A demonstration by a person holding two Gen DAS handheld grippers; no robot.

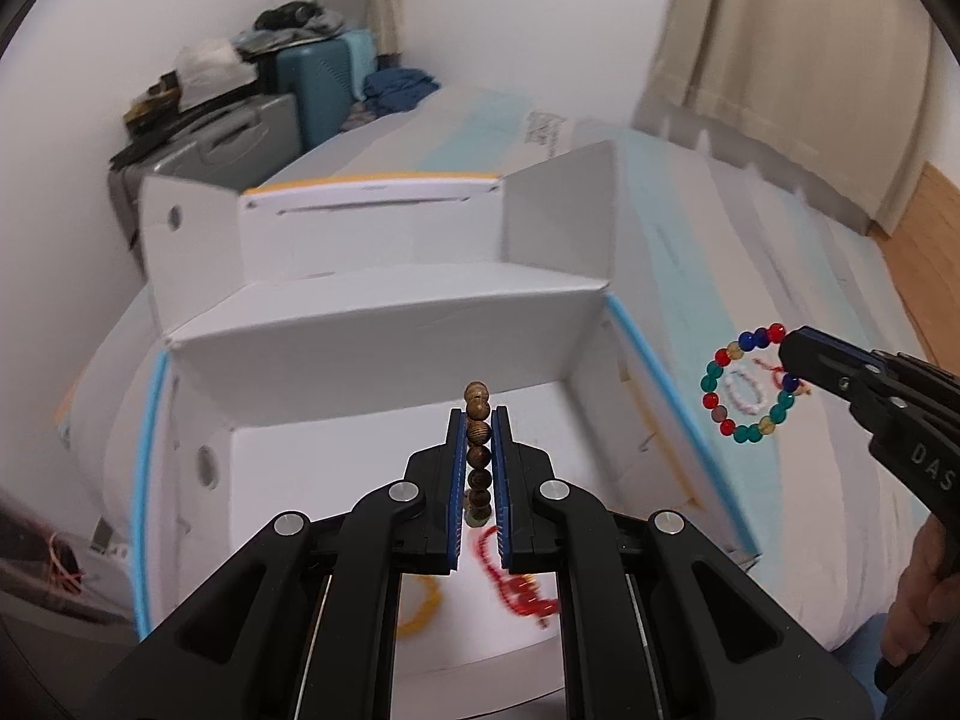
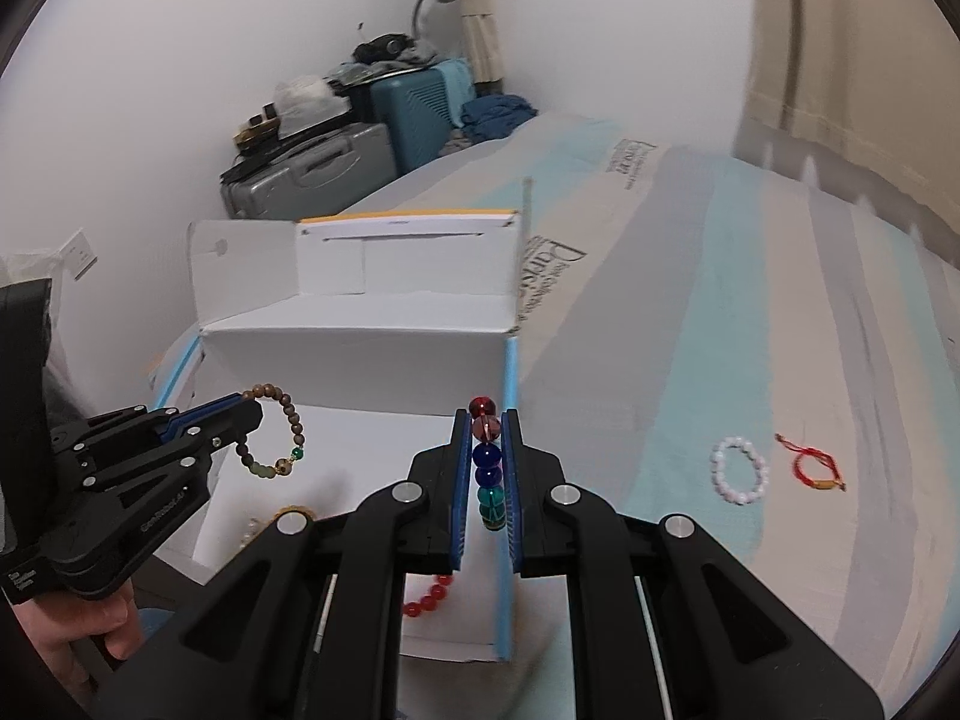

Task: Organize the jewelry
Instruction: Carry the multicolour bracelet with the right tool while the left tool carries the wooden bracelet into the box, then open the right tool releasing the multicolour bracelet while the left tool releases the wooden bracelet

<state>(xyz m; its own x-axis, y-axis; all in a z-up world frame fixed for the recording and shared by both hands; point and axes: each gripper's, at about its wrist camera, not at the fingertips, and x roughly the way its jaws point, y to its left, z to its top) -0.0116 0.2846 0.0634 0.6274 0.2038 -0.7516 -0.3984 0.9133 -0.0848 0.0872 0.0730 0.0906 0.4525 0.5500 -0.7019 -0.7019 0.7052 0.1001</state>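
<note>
My left gripper is shut on a brown wooden bead bracelet and holds it above the open white box. In the right wrist view the same bracelet hangs as a loop from the left gripper. My right gripper is shut on a multicoloured bead bracelet, at the box's right wall; it also shows in the left wrist view. A red bracelet and a yellow one lie in the box. A white pearl bracelet and a red string bracelet lie on the bed.
The box stands on a bed with a striped blue, grey and white cover, its flaps raised. Suitcases and piled clothes are stacked in the far corner. A curtain hangs at the right.
</note>
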